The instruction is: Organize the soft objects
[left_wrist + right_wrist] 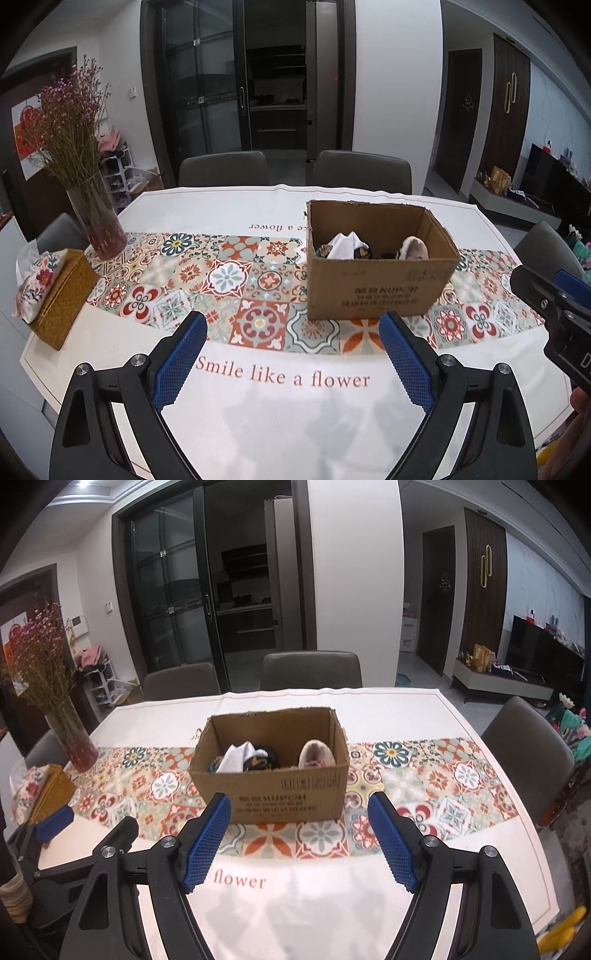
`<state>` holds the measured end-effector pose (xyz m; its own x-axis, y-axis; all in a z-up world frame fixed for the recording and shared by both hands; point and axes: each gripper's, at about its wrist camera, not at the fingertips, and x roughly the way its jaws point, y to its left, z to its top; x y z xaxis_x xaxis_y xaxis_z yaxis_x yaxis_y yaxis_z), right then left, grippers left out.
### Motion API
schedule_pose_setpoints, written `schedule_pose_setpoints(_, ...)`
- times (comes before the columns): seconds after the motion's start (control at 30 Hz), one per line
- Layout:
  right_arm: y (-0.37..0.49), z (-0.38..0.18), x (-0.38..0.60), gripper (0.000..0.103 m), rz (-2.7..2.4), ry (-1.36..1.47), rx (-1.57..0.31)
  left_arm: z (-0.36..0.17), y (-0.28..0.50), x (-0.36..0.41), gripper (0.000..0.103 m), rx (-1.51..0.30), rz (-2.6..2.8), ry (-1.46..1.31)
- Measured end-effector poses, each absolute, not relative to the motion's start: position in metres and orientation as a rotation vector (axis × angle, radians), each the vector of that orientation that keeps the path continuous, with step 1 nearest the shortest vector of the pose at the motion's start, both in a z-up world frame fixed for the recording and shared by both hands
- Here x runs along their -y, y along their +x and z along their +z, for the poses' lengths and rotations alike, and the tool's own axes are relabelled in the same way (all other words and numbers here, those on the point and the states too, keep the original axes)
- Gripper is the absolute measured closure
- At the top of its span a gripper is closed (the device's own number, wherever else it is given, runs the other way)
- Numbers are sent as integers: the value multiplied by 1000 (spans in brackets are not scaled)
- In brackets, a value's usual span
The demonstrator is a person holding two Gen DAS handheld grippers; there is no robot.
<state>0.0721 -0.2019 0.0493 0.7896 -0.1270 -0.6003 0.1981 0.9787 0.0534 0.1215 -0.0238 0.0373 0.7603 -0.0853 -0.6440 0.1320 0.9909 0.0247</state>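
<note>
Left gripper (291, 336) agape | cardboard box (273, 790) wall hides soft items' lower halves

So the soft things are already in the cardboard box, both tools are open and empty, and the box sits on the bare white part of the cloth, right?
Not quite: the box sits on the patterned tile band, as the right wrist view shows. The soft things are inside, and both grippers, left and right, are open and empty.

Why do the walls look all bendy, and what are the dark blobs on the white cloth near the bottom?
Both views: a fisheye lens curves the walls and darkens the corners. Left wrist view: grey blobs on the cloth are soft shadows beneath the open left tool; the box print is blurry. Right wrist view: similar shadows below the open right tool.
</note>
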Motion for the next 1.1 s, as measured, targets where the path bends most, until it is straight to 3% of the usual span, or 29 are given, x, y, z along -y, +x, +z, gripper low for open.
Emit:
schedule_pose_setpoints(0.27,39,46,197,26,-178,107,-624,39,82,18,3,-664,-132,77)
schedule_pose_setpoints(0.4,22,44,195,15,-197,86,-602,38,68,17,1,-657,-135,88)
schedule_pose_setpoints(1.1,-43,-16,181,15,-192,92,-667,-13,4,2,0,-713,-56,118)
